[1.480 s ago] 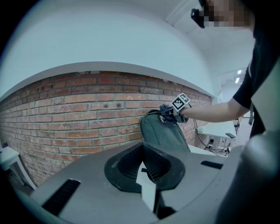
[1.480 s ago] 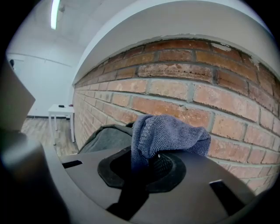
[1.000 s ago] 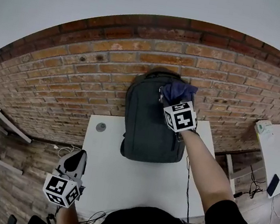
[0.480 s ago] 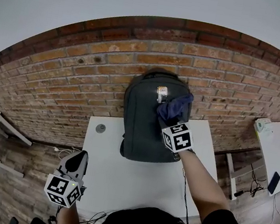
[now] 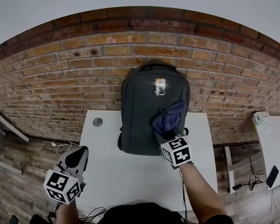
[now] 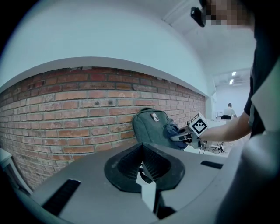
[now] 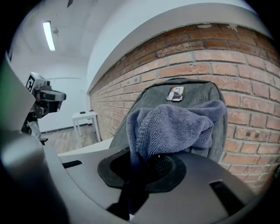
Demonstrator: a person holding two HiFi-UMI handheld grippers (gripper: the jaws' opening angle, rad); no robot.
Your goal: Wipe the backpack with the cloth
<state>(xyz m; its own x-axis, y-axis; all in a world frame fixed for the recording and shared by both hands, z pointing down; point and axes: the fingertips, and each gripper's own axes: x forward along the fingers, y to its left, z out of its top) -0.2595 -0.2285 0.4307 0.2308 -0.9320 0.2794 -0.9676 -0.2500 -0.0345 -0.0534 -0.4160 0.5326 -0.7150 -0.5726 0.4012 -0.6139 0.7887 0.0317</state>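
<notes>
Your left gripper (image 6: 143, 171) sits low in the frame, its black ribbed jaws closed together with nothing between them. Beyond it, the grey-green fabric backpack (image 6: 151, 126) stands upright against the red brick wall (image 6: 65, 109). Your right gripper (image 6: 178, 137), marker cube on top, clamps the crumpled blue cloth (image 6: 171, 130) and holds it against the backpack's right side.

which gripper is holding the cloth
The right gripper: it is shut on the blue cloth, against the grey backpack. The left gripper holds nothing, away from the backpack.
</notes>
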